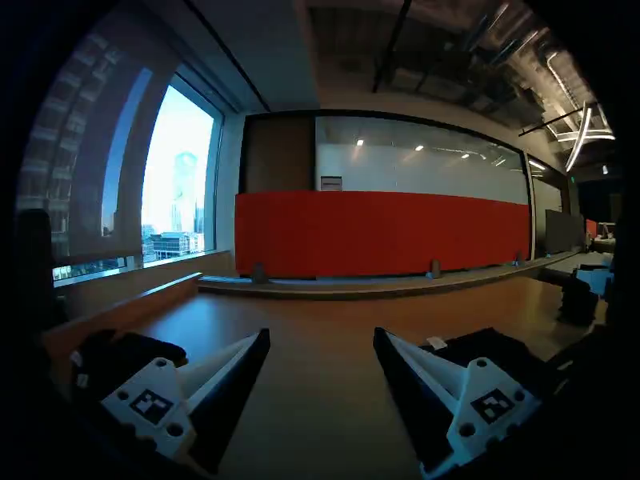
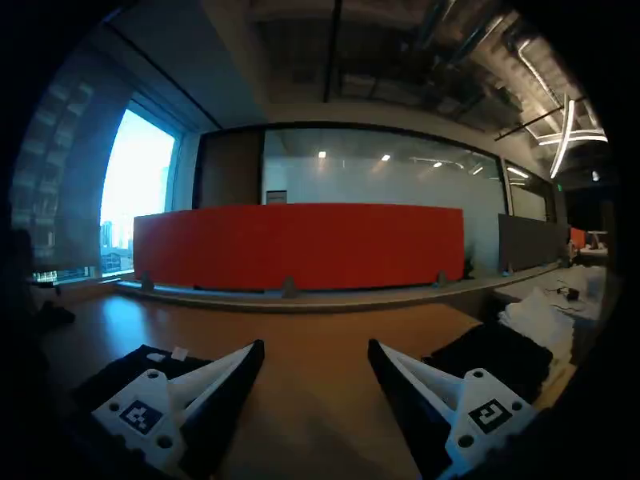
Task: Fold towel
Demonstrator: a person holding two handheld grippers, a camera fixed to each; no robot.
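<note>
Left tongs: we find the two fingers set wide apart, with nothing between them, above the bare wooden surface.

Right tongs: also spread wide and holding nothing, over the same surface.

Task item: in the left gripper view, a black towel lies flat on the surface beside and behind the right-hand finger, with a white tag at its near edge. In the right gripper view, a black towel with a white tag lies by the left-hand finger. We cannot tell for certain that these are one and the same piece. Neither pair of tongs touches it.

Other items: a further dark cloth lies behind the left-hand finger in the left gripper view. In the right gripper view, a dark heap sits to the right, and a white folded stack lies just beyond it.

Surroundings: a red panel runs along the far edge of the surface. A bright window stands at the left.
</note>
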